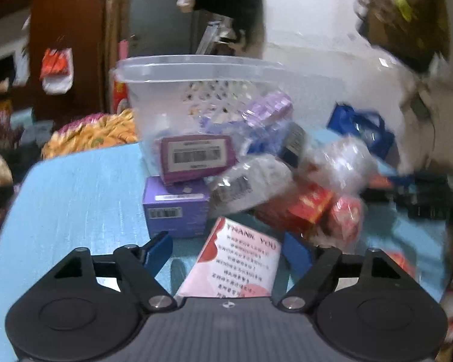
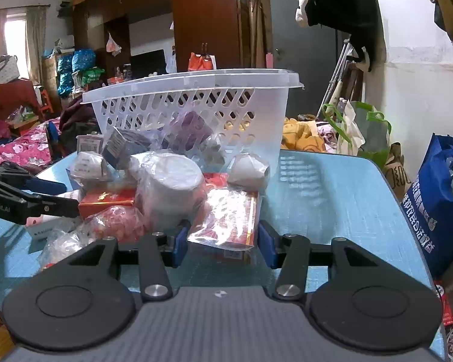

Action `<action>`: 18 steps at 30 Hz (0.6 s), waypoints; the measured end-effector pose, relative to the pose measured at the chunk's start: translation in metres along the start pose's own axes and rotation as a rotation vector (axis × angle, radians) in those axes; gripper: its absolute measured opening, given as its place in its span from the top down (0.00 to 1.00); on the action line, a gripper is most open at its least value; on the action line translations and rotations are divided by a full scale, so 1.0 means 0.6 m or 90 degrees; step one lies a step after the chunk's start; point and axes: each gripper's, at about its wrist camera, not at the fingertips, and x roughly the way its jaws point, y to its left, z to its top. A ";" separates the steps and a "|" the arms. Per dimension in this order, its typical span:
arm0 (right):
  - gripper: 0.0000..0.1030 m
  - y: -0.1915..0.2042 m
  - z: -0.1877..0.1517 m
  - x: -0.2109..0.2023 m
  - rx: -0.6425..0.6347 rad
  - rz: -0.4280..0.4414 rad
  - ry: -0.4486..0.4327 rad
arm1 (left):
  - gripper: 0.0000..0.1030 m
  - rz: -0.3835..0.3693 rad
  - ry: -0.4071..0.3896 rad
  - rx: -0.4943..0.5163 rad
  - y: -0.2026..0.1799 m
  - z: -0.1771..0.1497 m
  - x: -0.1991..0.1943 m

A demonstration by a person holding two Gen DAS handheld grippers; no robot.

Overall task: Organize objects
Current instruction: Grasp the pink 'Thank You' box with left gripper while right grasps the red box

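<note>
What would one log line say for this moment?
left hand-held gripper: open around pink card | right hand-held gripper: around red packet, grip unclear | basket: on table

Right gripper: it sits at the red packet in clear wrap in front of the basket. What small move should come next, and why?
Probably close the right gripper a little further on the red packet, then lift. The packet lies flat on the blue table between the blue pads, with gaps showing on both sides, and the white basket stands just behind it.
</note>
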 end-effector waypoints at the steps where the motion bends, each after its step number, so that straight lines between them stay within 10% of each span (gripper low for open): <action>1: 0.50 0.000 0.000 0.000 0.000 -0.001 -0.002 | 0.19 0.022 0.010 0.029 -0.009 -0.001 0.002; 18: 0.51 0.001 -0.008 -0.031 0.006 -0.028 -0.090 | 0.40 0.032 -0.093 0.011 0.001 -0.034 -0.065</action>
